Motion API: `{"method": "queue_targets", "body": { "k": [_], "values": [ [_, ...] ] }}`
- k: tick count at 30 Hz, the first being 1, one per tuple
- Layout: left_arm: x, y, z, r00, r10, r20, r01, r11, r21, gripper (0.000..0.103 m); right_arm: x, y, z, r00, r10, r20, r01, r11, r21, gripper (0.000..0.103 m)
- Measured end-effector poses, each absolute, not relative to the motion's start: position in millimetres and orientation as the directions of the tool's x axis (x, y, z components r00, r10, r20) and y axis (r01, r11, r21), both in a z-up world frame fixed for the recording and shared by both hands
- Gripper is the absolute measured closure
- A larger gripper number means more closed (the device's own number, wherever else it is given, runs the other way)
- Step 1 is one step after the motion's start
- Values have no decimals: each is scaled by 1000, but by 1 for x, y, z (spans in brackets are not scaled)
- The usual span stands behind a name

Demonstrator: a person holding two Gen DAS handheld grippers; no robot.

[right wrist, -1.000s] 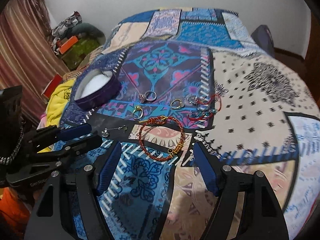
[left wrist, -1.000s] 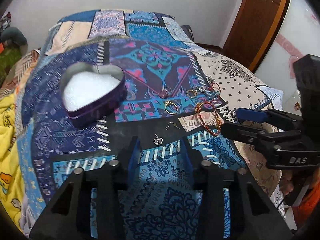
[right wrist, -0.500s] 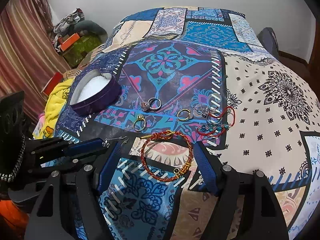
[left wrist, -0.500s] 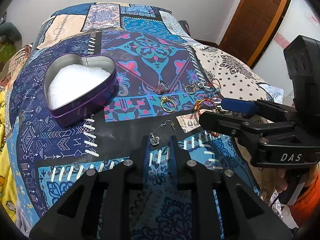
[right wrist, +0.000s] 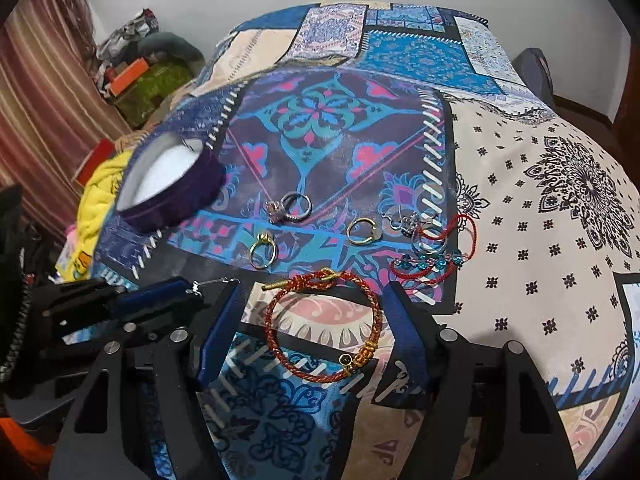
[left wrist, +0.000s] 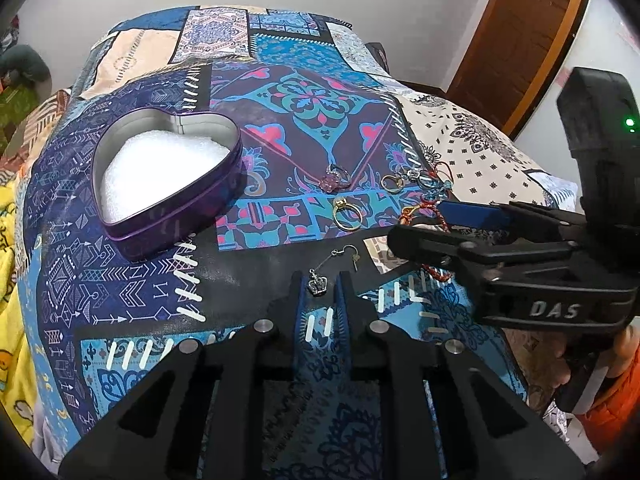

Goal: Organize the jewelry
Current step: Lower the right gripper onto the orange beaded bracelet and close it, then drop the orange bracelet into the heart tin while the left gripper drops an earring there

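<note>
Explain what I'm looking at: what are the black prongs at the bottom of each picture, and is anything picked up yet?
There is no robot arm. A person holds a two-finger tool in each hand, and a wide-angle camera on each tool looks along its fingers. One picture comes from the left tool, the other from the right, and each shows the other tool at its edge.

Below them is a patchwork bedspread. On it lie an open purple heart-shaped tin, several rings and a red string bracelet with blue beads.

The left gripper has its fingers nearly closed around a crown earring. Whether they pinch it I cannot tell. The right gripper is open, with its fingers either side of a red braided bracelet and not touching it. Nothing looks lifted.
</note>
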State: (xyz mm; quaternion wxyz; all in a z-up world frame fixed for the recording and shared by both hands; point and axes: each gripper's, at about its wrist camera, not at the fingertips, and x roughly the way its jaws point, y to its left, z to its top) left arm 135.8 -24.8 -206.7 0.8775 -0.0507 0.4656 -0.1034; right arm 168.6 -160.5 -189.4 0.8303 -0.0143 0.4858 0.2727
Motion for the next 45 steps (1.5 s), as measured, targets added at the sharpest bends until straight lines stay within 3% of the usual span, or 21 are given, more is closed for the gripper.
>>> {"method": "queue_targets", "body": {
  "k": [5, 11, 15, 17, 27, 45],
  "values": [
    [136, -26, -207, 554, -223, -802, 135, 975, -178, 87, 169, -157, -194, 361, 439, -823, -479, 844, 241, 39],
    [141, -24, -210, 562, -211, -800, 132, 977, -166, 88, 172, -163, -195, 341, 455, -823, -457, 845, 278, 66],
    [139, -25, -210, 566, -209, -798, 141, 978, -156, 94, 169, -166, -195, 332, 456, -825, -461, 842, 280, 87],
    [138, -23, -209, 563, -219, -797, 141, 975, -169, 94, 168, -169, -195, 328, 465, -822, -457, 840, 293, 92],
    [120, -13, -187, 603, -214, -769, 130, 977, -170, 95, 157, -169, -172, 375, 489, -787, -467, 833, 295, 95],
    [110, 30, -118, 755, -132, -642, 56, 989, -137, 95, 154, -119, -114, 462, 565, -683, -563, 782, 267, 95]
  ]
}}
